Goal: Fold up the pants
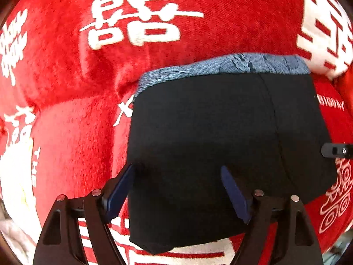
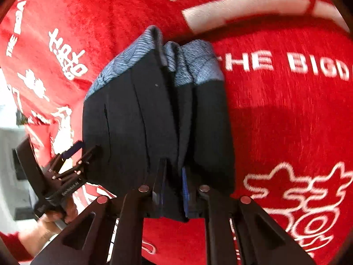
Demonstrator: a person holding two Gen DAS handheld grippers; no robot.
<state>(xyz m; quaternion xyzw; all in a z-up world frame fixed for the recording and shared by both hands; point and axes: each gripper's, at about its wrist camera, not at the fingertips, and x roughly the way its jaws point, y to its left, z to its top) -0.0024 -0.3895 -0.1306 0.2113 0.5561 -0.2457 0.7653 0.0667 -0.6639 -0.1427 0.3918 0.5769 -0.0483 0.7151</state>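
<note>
Pinching pants (image 2: 154, 119) in right gripper (image 2: 174, 185) | left gripper (image 1: 178, 176) spread over them

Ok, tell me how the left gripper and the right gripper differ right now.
The left gripper stands open, its blue pads apart over the folded black pants; the right gripper is shut on a bunched edge of those pants. Both have black frames and point down at the red blanket.

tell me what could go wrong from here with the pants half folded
The right gripper pinches only one bunched edge of the dark pants, so the stacked layers may slide apart if it lifts. The left gripper stands open over the cloth and holds nothing, so that side could sag. The plush red blanket may drag the fabric.
</note>
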